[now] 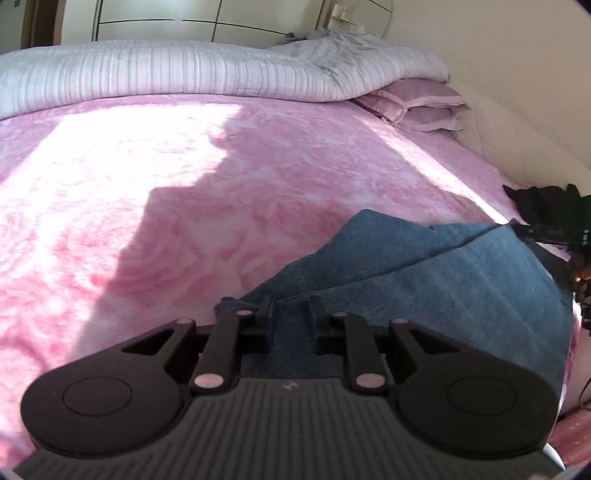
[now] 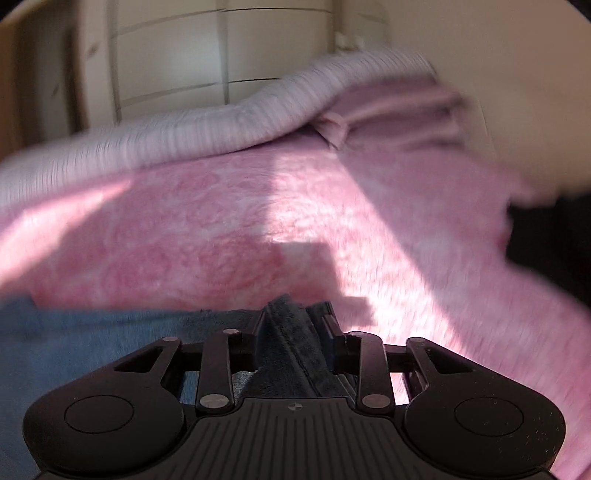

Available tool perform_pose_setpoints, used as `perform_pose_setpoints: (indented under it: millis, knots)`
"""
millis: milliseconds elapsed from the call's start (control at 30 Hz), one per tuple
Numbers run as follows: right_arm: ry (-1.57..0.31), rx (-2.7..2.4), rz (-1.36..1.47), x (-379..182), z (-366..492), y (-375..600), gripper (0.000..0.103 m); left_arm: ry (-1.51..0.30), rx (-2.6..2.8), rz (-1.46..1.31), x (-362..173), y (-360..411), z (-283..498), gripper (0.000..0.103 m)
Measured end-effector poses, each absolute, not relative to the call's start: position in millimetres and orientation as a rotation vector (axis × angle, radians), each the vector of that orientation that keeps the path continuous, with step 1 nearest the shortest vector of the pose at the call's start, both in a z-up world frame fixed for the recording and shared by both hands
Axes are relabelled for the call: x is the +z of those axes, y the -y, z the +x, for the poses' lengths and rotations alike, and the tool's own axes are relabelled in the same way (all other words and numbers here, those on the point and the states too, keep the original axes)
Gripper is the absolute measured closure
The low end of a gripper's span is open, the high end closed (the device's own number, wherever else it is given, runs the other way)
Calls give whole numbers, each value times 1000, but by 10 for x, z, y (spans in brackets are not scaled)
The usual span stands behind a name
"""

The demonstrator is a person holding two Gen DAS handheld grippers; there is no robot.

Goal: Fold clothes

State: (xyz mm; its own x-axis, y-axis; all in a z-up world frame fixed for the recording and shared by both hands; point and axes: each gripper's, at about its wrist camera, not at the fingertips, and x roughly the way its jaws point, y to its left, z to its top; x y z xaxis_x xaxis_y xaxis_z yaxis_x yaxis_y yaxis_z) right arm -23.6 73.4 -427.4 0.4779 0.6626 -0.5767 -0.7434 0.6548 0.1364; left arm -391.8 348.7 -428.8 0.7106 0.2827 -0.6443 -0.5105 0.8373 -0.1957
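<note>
Fabric fills the gap between the fingers of my left gripper [image 1: 291, 308]: a blue, towel-textured garment [image 1: 443, 280] runs between the two black pads, which stand a little apart with the cloth's edge bunched between them. I read that as a grip on the cloth, though the pads do not look fully pressed together. From there the blue garment stretches away to my right, lifted and creased into a ridge above the bed, and ends at a dark gripper-like shape at the frame edge.

On my right gripper [image 2: 291, 314] the fingers are clamped on a thick, darker fold of the same blue garment [image 2: 92, 343], a seam running down between the pads. The rest of the cloth spreads off to the left, low over the bed. This view is smeared with motion blur.

Under both sits a fluffy pink patterned blanket [image 1: 184, 206], crossed by sunlit patches and hard shadows. Farther back lies a rolled pale striped quilt [image 1: 184, 77], with mauve pillows [image 1: 424, 107] beside it at the right. A black cloth heap [image 1: 543, 203] rests near the bed's right edge, and cream panelled cupboards [image 1: 166, 18] stand behind.
</note>
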Motion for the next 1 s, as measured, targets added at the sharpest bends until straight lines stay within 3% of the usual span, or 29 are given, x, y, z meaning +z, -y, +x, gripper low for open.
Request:
perform_pose_setpoints:
  millis: [333,567,767,1000]
  knots:
    - [-463,877,-218,-3841,-1376,-58,68,-616,370,-343,-4069,-2548,-4525,89]
    - [-518,883,-323,-4459,-1671,-245,68,-670,392,-376,-4272,-2210,-4677,87]
    - [-616,778,-327,-4210,-1786,-377,68,-721,501,-398,-4070,-2148,-4714,87]
    - [-695,854,-192,-4036,-2582,-123,68,-757,555,-434,-3969,-1965,-4998,78]
